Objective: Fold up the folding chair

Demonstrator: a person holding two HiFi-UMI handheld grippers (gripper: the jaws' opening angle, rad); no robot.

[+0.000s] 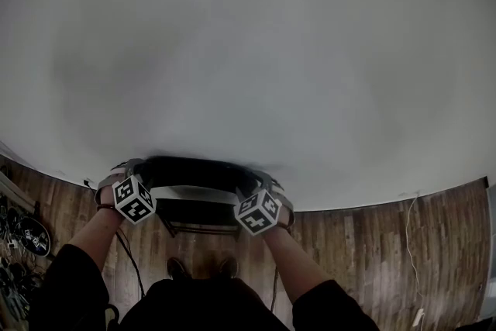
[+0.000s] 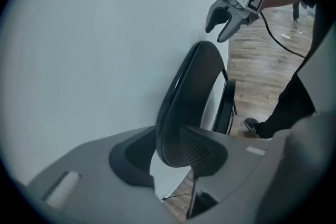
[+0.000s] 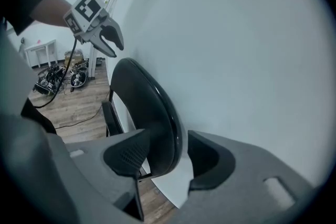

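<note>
The black folding chair stands against the white wall, its curved backrest (image 1: 194, 169) uppermost and the seat (image 1: 194, 212) below it. My left gripper (image 1: 124, 167) is at the backrest's left top corner and my right gripper (image 1: 267, 176) at its right top corner. In the left gripper view the backrest (image 2: 191, 92) runs into the gap of the left gripper (image 2: 168, 157). The right gripper (image 2: 218, 34) hovers just over its far end, fingers apart. In the right gripper view the backrest (image 3: 144, 102) lies between the pads of the right gripper (image 3: 163, 157). The left gripper (image 3: 116, 49) hangs open above its top.
The white wall (image 1: 248, 50) fills most of the head view. Wooden floor (image 1: 364, 244) lies below, with a white cable (image 1: 408, 244) at the right and a pile of gear (image 1: 23, 232) at the left. My shoes (image 1: 201, 267) stand close behind the chair.
</note>
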